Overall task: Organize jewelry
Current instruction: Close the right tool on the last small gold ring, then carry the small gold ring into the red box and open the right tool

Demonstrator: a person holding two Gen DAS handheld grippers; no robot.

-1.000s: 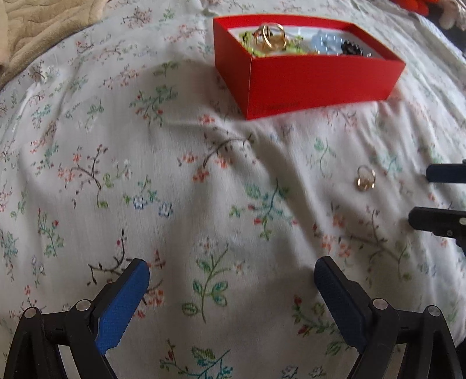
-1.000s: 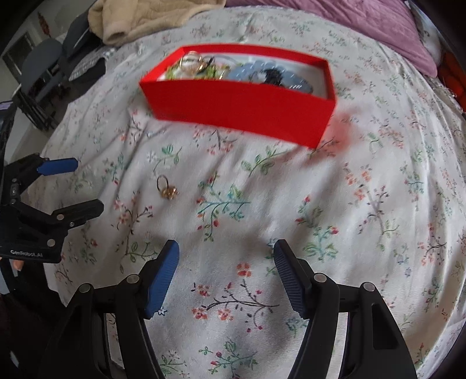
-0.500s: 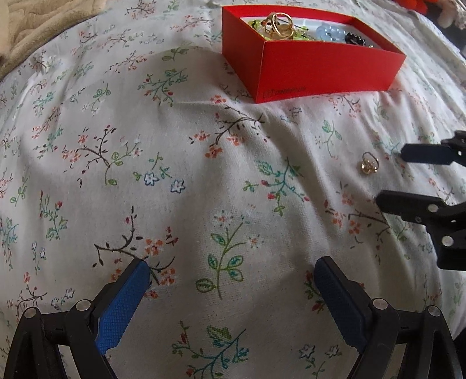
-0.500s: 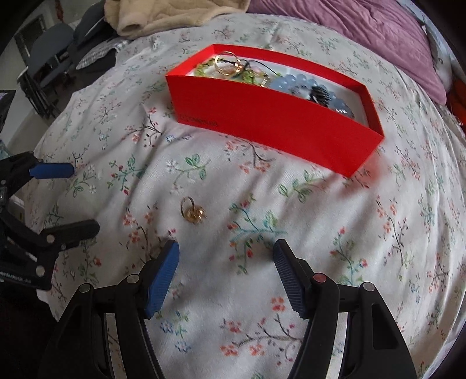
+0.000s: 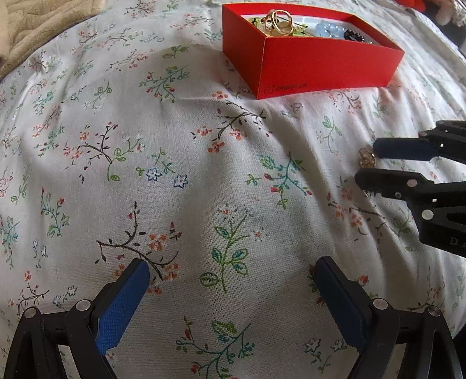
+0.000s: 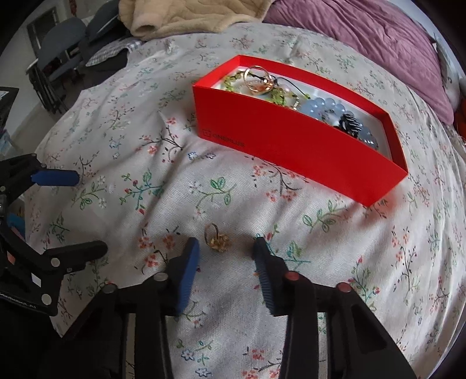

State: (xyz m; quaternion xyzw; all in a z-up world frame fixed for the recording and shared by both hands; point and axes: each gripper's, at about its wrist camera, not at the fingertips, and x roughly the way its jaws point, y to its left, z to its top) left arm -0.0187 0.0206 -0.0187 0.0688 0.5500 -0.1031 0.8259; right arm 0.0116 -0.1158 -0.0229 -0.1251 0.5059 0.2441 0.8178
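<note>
A small gold ring [image 6: 217, 240] with a flower top lies on the floral bedsheet. My right gripper [image 6: 225, 246] hangs right over it with the ring between its fingertips; its jaws are closing and the pads stand apart from the ring. In the left wrist view the ring [image 5: 367, 159] shows between those same fingers. Behind it sits a red box [image 6: 294, 145] holding gold hoops, green beads, a pale blue bead bracelet and a dark piece. My left gripper [image 5: 230, 269] is open over bare sheet, holding nothing.
A beige blanket [image 6: 186, 14] and a purple quilt [image 6: 372, 35] lie at the far side of the bed. Chairs [image 6: 61, 43] stand beyond the bed's left edge. My left gripper [image 6: 72, 210] shows at the left of the right wrist view.
My right gripper has moved in over the ring and its jaws have narrowed around it. The left gripper has stayed open in about the same place.
</note>
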